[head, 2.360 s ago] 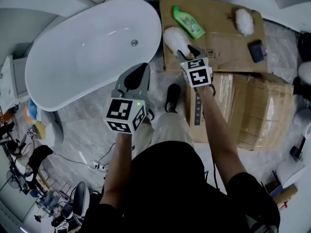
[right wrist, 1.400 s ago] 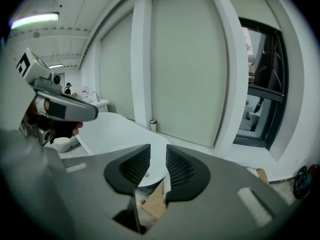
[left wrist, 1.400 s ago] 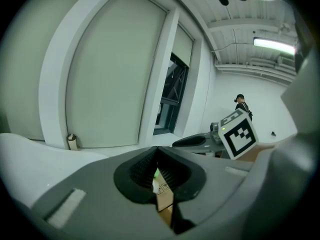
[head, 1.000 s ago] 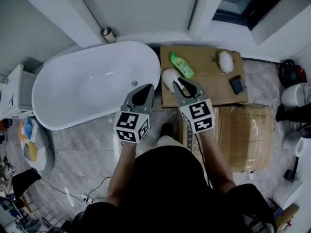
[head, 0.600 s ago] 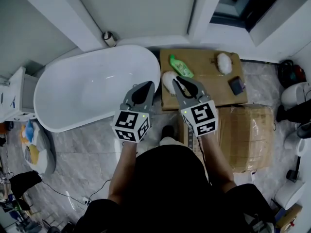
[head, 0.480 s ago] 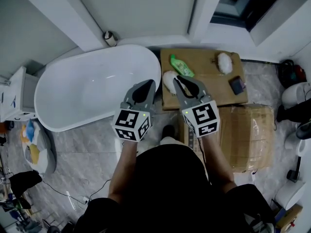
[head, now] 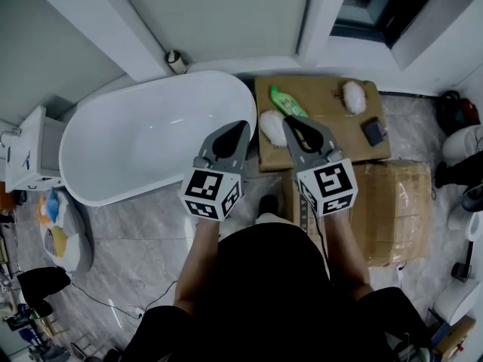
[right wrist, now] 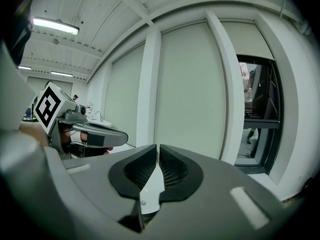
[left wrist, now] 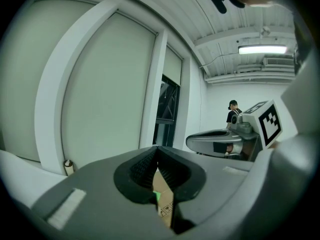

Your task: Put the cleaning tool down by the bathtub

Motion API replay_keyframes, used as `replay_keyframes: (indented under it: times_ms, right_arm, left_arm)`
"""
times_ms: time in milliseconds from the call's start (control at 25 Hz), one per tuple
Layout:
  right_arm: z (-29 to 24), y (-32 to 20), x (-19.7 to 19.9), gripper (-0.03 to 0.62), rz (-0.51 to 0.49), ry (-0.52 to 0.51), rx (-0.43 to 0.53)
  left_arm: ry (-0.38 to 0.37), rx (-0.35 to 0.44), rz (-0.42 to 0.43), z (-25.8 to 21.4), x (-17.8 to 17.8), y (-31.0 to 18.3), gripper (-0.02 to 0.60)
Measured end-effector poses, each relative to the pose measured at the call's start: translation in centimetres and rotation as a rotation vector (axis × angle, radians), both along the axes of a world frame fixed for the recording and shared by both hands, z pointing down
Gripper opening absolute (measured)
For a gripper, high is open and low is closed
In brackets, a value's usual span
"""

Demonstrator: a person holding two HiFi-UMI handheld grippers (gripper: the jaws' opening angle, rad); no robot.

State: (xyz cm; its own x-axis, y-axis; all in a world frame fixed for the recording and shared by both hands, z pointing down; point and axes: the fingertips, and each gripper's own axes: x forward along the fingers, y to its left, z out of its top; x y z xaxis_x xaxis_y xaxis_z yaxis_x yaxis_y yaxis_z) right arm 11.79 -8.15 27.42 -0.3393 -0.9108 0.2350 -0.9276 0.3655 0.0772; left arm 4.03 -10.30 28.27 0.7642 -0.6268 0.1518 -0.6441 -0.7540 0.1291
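The cleaning tool, a white fluffy mitt (head: 272,127), lies on the flat cardboard sheet (head: 324,119) right beside the end of the white bathtub (head: 143,145). My right gripper (head: 290,121) hangs just right of and above the mitt, not touching it. Its jaws are closing and stand almost together with nothing between them (right wrist: 158,149). My left gripper (head: 241,127) hovers over the tub's near rim, shut and empty (left wrist: 157,151). Both gripper views look up at the wall and window, so neither shows the mitt.
On the cardboard sheet also lie a green bottle (head: 286,101), a second white fluffy pad (head: 353,95) and a small black thing (head: 373,130). A big cardboard box (head: 389,202) stands at the right. A white cabinet (head: 26,157) stands left of the tub.
The right gripper has drawn back from the mitt, which stays on the cardboard, and its jaws have narrowed. Both grippers have lifted and the head view now looks from higher up.
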Motion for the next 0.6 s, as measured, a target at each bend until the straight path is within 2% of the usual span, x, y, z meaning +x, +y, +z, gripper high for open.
replay_keyframes:
  times_ms: [600]
  right_arm:
    - [0.47, 0.47, 0.54, 0.011, 0.022, -0.027, -0.014]
  left_arm:
    - [-0.018, -0.007, 0.011, 0.53, 0.12, -0.03, -0.002]
